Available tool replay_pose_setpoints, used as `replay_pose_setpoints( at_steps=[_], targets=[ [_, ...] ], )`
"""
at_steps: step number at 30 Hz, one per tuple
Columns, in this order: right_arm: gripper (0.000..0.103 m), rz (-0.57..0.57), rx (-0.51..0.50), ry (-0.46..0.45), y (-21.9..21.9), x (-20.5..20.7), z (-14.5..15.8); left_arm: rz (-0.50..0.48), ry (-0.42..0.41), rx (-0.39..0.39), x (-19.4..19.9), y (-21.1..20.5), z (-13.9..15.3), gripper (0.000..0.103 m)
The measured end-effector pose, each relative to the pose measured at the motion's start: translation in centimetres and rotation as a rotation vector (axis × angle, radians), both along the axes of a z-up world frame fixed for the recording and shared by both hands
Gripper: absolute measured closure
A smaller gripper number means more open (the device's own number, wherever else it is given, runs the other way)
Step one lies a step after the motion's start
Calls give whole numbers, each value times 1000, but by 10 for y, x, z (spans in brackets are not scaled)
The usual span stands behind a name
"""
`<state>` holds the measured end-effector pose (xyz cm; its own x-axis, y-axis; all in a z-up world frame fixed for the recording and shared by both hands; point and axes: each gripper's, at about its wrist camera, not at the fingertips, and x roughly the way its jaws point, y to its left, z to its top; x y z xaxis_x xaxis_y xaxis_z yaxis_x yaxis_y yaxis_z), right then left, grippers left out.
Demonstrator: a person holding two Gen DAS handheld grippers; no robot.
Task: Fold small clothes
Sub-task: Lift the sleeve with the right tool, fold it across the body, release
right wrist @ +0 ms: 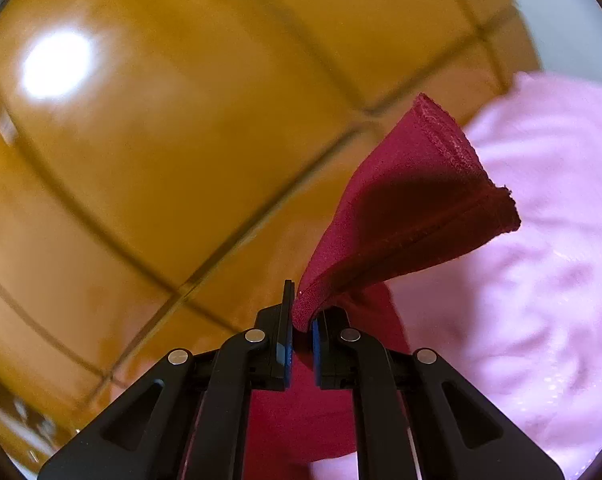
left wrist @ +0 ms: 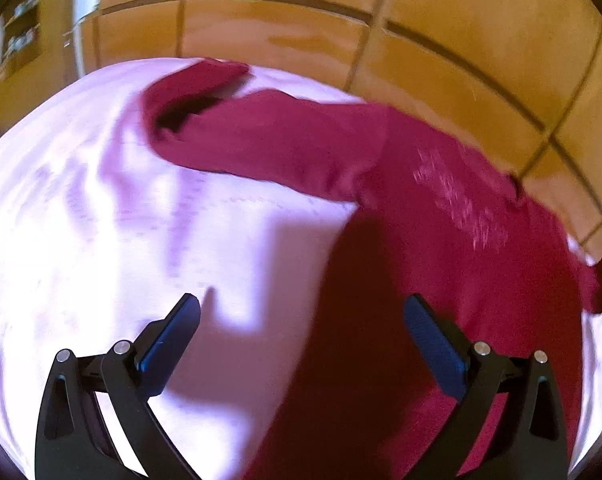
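While my right gripper [right wrist: 301, 320] pinches a hemmed corner of the crimson garment [left wrist: 381, 168], raised, my left gripper [left wrist: 301, 320] hangs wide open, empty; garment sprawls across pink sheet [left wrist: 101, 220].

One dark red garment [left wrist: 381, 152] lies on one pink sheet [left wrist: 101, 240]. Two grippers: the left gripper [left wrist: 301, 320] above that sheet, the right gripper [right wrist: 301, 320] at its edge.

Setting: a home interior. Glossy orange-brown floor tiles [left wrist: 441, 40] with dark grout lines fill the view from 10 to 2 o'clock. A pink sheet [left wrist: 81, 200] covers the work surface, like a bed. Cluttered shelves [left wrist: 19, 36] stand at 10 o'clock.
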<state>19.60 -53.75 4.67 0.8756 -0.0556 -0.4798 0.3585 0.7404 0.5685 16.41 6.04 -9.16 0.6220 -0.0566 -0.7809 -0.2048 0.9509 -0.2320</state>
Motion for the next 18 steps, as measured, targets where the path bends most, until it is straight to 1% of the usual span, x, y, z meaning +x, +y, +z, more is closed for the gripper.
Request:
replay_pose_setpoints(
  at_steps=[3,4,6,7,9,10,12,14,15,16,17,18],
  targets=[
    [97,103,-84,-8,50,18,17,40,-23,-34,-12,12,3,2],
    [97,154,-121,-12,75,25,20,51,-28,-42,-16,14,3,2],
    [97,212,-162,-7,106,36,22,66,-33,-61,-26,19,1,2],
    [97,261,-188,3,131,44,19,68,-32,-67,-30,21,-1,2],
    [97,315,-213,17,161,52,13,68,-27,-83,-38,25,-4,2],
    [97,361,-229,35,186,59,4,67,-26,-92,-42,26,-5,2],
    [97,412,-247,61,218,61,-10,64,-28,-117,-47,31,-7,2],
    [97,474,-285,105,254,69,-31,65,-29,-128,-51,34,-8,2],
    [97,494,-297,123,264,73,-39,64,-31,-130,-54,35,-7,2],
    [97,533,-312,160,282,76,-54,65,-32,-130,-56,36,-6,2],
    [97,553,-317,182,292,75,-62,65,-35,-129,-58,38,-5,2],
    [95,585,-319,220,305,76,-76,69,-42,-126,-59,39,-3,2]
  ],
)
